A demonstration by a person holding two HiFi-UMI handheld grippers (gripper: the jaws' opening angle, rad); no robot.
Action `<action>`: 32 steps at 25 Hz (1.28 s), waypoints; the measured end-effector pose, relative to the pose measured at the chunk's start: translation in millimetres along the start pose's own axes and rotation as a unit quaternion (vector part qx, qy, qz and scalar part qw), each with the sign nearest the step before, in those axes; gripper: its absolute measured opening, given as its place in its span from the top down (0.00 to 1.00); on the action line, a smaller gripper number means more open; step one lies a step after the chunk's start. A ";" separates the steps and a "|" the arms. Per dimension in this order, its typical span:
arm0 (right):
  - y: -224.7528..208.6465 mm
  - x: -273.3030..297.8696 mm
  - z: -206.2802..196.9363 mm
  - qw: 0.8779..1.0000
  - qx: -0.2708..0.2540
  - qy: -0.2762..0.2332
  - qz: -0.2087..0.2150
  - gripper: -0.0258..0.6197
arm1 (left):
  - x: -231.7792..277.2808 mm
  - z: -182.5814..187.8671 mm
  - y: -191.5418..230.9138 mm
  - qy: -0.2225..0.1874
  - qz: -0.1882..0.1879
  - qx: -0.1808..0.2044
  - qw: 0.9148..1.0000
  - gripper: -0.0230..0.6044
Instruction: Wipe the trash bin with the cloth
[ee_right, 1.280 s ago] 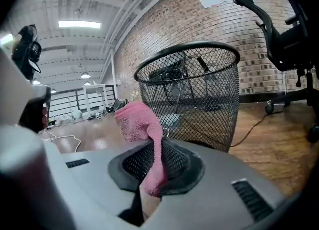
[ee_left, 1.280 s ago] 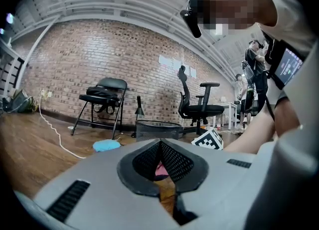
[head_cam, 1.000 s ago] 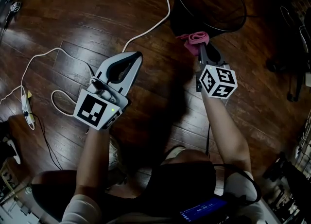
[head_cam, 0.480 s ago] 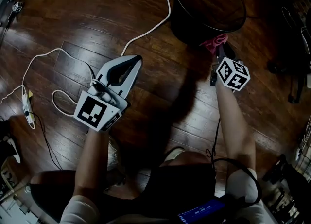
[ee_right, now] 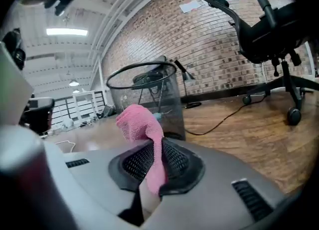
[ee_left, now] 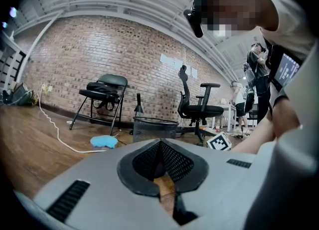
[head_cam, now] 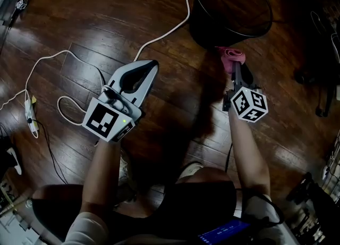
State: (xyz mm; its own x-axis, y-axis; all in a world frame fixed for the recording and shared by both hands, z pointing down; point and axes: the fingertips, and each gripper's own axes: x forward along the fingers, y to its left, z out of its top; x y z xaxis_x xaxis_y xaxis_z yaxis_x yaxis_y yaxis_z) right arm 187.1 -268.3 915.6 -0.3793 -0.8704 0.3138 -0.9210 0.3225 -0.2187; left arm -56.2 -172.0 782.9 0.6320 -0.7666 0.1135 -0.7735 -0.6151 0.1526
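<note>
Holds a pink cloth (head_cam: 232,55) in the right gripper (head_cam: 234,65) — jaws pressed together on a fold of it, the loose end standing up above the pads. Carries nothing in the left gripper (head_cam: 147,66): jaws brought together at the tips, with only bare floor seen through the gap behind them. Hovers with that one low over the wooden floor (head_cam: 79,20), beside a white cable (head_cam: 159,31) and well apart from the bin.

Finds the black mesh trash bin (head_cam: 212,34) upright on the floor, open mouth up, straight ahead of the right gripper and a little toward the left side. Places the cloth just beside the lower part of the bin's wall; cannot tell from these views whether touching it or not.

Points the long axis of the right gripper almost directly at that wall. So probably needs only a short push forward to lay the cloth on the mesh, and after that strokes along the curve of the wall or upward to the rim. Clearly nearer with the right side — no reason to bring the left one for the wiping itself.

Worth watching: looks like a light bin, not steadied by anything, so may slide or tip under a firm push.
</note>
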 end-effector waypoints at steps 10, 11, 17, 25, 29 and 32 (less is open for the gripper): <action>137.5 85.8 -22.3 0.988 -0.109 0.035 0.103 0.90 | -19.3 -9.2 13.6 0.014 0.025 -0.006 1.000 0.95; 137.3 94.1 -25.3 0.989 -0.104 0.043 0.098 0.90 | -21.2 -8.8 15.6 0.013 0.027 -0.008 1.000 0.95; 129.0 111.4 -42.1 0.994 -0.064 0.066 0.065 0.90 | -24.0 -12.3 18.7 0.011 0.023 -0.020 0.999 0.95; 95.4 92.6 -47.1 0.997 -0.002 0.069 0.038 0.90 | -12.2 -10.4 11.1 0.004 0.008 -0.024 1.000 0.95; 73.2 78.5 -46.5 0.997 -0.003 0.070 0.034 0.90 | -9.3 -8.1 9.0 -0.001 0.002 -0.025 1.000 0.95; 51.5 68.4 -45.2 0.997 -0.004 0.074 0.029 0.90 | -6.0 -7.8 8.7 0.002 0.004 -0.022 1.000 0.95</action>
State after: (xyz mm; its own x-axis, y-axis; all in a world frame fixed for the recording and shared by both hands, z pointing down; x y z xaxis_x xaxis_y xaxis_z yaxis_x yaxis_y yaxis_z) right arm 109.6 -294.4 967.6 -0.4405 -0.7856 0.4344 -0.8975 0.3738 -0.2342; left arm -66.4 -171.3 791.3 0.6261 -0.7705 0.1194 -0.7759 -0.6004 0.1938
